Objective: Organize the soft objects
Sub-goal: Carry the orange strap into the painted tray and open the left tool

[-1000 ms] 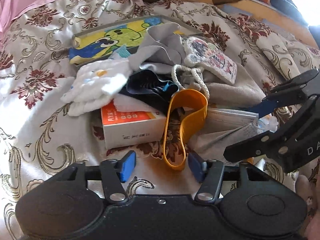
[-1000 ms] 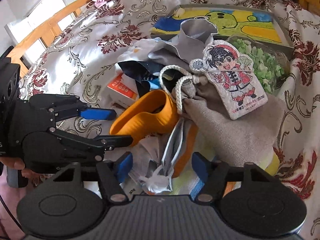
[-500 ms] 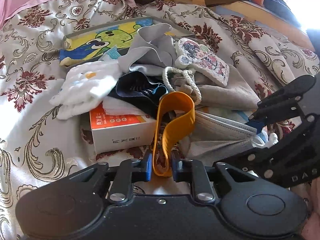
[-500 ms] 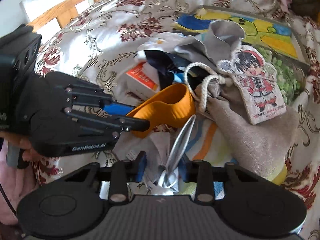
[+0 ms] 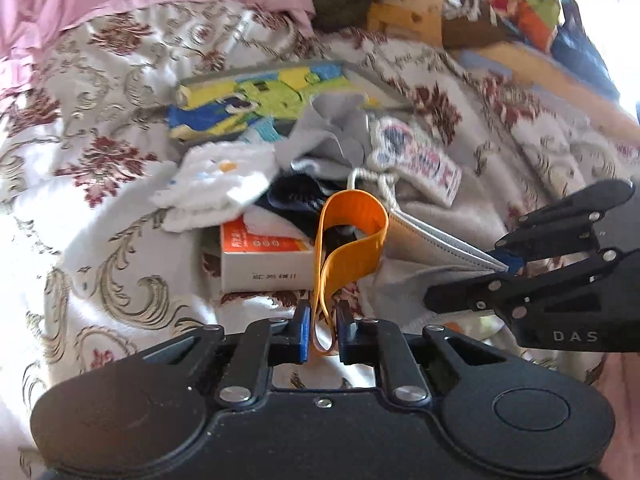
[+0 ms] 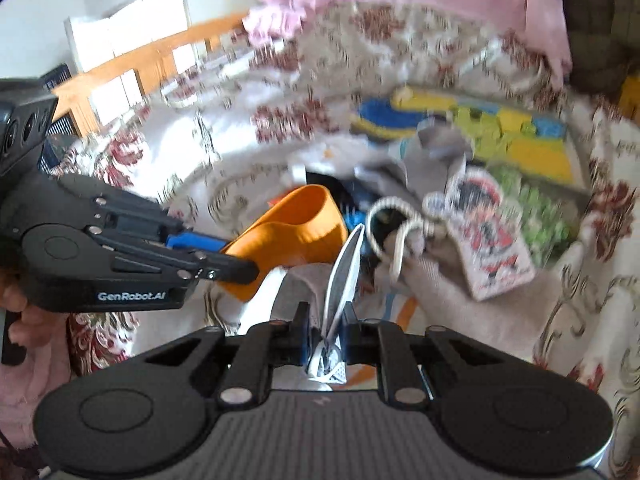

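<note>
Centrally, one orange elastic band (image 5: 348,236) loops up from the left gripper (image 5: 322,330), whose jaws have just closed onto its lower end. One grey face mask (image 6: 344,268) stands pinched in the right gripper (image 6: 326,338), also just closed. Behind lie one white sock (image 5: 212,188), one orange-and-white box (image 5: 264,256), one drawstring pouch (image 6: 436,276), all on the floral bed (image 5: 100,248). Both grippers angle downward.

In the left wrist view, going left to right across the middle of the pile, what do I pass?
White knitted cloth → orange-topped box → orange band held in the left claw → grey face mask → right claw.
</note>
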### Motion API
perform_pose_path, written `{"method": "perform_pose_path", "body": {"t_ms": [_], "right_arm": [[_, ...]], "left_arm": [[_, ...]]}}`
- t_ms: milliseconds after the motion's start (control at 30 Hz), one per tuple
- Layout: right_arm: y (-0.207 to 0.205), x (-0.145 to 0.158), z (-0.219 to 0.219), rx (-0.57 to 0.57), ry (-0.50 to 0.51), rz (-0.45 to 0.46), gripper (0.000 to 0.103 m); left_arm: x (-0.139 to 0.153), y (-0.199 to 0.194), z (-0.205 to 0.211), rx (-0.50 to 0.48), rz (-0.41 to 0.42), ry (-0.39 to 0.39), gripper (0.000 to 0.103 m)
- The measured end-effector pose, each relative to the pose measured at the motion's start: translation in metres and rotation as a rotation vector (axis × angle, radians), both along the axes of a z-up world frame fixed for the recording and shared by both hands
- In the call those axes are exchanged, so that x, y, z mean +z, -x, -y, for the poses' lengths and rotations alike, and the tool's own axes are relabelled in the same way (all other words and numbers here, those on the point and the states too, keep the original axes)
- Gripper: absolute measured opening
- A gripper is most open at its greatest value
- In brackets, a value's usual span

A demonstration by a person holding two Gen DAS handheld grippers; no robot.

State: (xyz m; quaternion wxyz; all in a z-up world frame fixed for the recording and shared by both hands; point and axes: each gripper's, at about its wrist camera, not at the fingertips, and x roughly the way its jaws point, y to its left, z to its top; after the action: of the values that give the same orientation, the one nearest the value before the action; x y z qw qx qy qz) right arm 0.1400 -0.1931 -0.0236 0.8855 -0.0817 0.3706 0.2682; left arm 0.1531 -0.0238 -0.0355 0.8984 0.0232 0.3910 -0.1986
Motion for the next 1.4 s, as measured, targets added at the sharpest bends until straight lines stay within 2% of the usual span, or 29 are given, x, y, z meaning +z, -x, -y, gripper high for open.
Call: {"method": "perform_pose_path", "body": {"t_ms": [100, 300, 500, 700, 833, 967, 1067, 1200, 1400], "right_arm": [[0.006, 0.008, 0.003, -0.015, -0.025, 0.06, 0.016], [0.009, 0.021, 0.017, -0.082, -0.104, 0.172, 0.017], [-0.002, 0.032, 0.028, -0.145, -0.153, 0.297, 0.017], [-0.054, 0.04, 0.036, -0.187, -0.156, 0.358, 0.017], [-0.105, 0.036, 0.038, -0.221, -0.189, 0.334, 0.017], [-0.133, 0.018, 0.041, -0.233, -0.222, 0.282, 0.017], [-0.138, 0.005, 0.041, -0.221, -0.218, 0.241, 0.017], [-0.134, 0.004, 0.038, -0.205, -0.194, 0.25, 0.017], [-0.13, 0.008, 0.037, -0.204, -0.197, 0.259, 0.017]], "left_arm": [[0.011, 0.01, -0.005, 0.058, 0.022, 0.051, 0.014], [0.03, 0.02, -0.003, 0.091, 0.141, 0.06, 0.014], [0.05, -0.001, -0.004, 0.106, 0.182, 0.115, 0.014], [0.071, -0.045, -0.003, 0.168, 0.238, 0.109, 0.014], [0.075, -0.091, -0.002, 0.19, 0.214, 0.121, 0.014], [0.061, -0.12, -0.014, 0.214, 0.162, 0.147, 0.014], [0.049, -0.13, -0.027, 0.215, 0.139, 0.148, 0.013], [0.035, -0.131, -0.04, 0.197, 0.113, 0.16, 0.014], [0.014, -0.125, -0.051, 0.173, 0.024, 0.22, 0.019]]}}
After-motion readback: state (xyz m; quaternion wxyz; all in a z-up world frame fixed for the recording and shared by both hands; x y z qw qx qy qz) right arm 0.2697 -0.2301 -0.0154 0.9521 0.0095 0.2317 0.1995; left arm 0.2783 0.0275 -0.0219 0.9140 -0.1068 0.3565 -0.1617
